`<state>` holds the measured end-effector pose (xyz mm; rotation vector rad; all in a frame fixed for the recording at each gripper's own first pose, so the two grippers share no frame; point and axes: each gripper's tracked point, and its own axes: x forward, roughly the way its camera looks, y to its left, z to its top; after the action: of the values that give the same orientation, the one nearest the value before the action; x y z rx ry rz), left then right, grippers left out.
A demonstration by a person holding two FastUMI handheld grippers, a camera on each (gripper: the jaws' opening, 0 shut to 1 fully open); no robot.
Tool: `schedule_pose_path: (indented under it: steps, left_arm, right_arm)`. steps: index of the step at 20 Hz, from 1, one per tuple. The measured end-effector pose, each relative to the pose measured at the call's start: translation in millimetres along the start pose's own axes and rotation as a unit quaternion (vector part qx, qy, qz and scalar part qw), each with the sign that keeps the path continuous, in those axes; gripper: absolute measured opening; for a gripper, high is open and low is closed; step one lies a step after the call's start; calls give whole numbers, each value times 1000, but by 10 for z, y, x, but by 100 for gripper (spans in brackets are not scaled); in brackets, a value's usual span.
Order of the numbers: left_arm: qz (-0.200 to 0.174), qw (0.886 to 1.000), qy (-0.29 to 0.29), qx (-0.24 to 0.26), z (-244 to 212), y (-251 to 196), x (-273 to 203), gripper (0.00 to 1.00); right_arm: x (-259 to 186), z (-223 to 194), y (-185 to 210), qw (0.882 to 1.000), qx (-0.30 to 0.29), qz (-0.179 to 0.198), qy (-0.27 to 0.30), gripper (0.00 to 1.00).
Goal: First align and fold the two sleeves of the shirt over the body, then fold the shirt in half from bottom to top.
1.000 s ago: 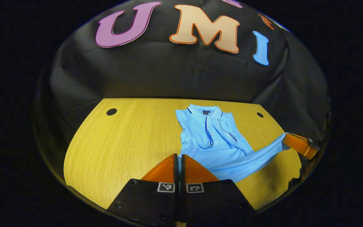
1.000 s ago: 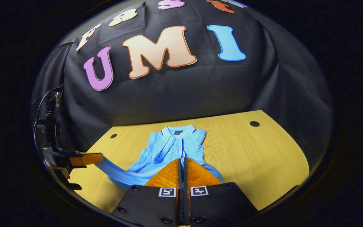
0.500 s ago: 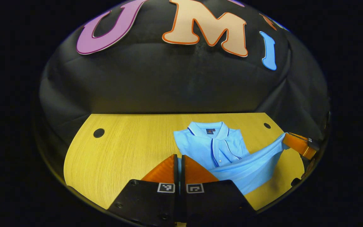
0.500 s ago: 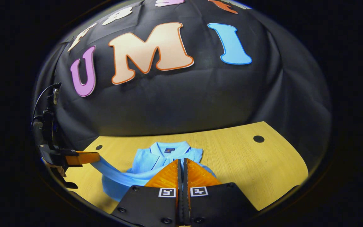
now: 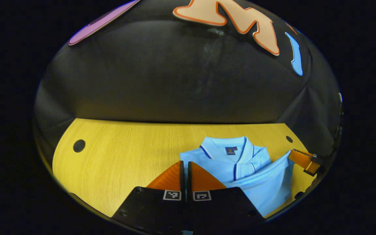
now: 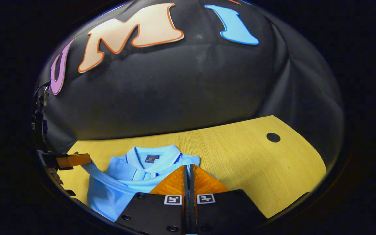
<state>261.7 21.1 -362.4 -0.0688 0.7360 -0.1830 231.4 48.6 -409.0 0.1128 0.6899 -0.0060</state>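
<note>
Both views ride low and close over the table [image 5: 122, 153], facing the booth wall; both share the shirt [image 6: 122, 176].

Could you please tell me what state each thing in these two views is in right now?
shirt: sleeves folded in, bottom hem lifted toward the collar, half fold not yet laid flat.
left gripper: shut on the shirt's hem.
right gripper: shut on the shirt's hem.
table: bare wood beside the shirt.
</note>
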Motion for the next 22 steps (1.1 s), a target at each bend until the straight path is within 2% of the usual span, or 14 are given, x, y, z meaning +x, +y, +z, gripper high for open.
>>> schedule_pose_path:
  steps: [3,5,7,9,11,12,13,15,18,22]
  left_arm:
    - [16,1000,17,3,-168,122,181,0]
    - [39,999,-6,2,-64,244,147,0]
    - [18,998,-60,0,221,172,18,1]
    - [12,995,-99,5,437,69,-300,47]
    - [12,990,-136,18,662,-52,-676,95]
    - [16,987,-156,24,751,-127,-860,94]
    - [19,984,-173,31,836,-196,-1090,94]
    - [25,979,-200,32,944,-336,-1512,94]
    - [31,972,-229,31,1002,-560,-2075,94]
    - [45,963,-258,60,917,-785,-2665,94]
  right_arm:
    - [163,-155,-54,1000,5,-18,19,3]
    - [133,-122,-73,1000,2,-20,18,9]
    - [-67,125,-18,1000,-11,-17,-16,53]
    - [-361,440,61,998,-26,-12,-61,97]
    - [-709,738,135,993,-44,-4,-112,96]
    - [-922,884,160,990,-52,1,-134,99]
    - [-1126,1000,187,987,-58,7,-151,96]
    - [-1537,1151,233,983,-61,20,-172,99]
    - [-2115,1229,208,980,-53,34,-189,99]
    - [-2855,1314,59,974,-42,39,-218,99]
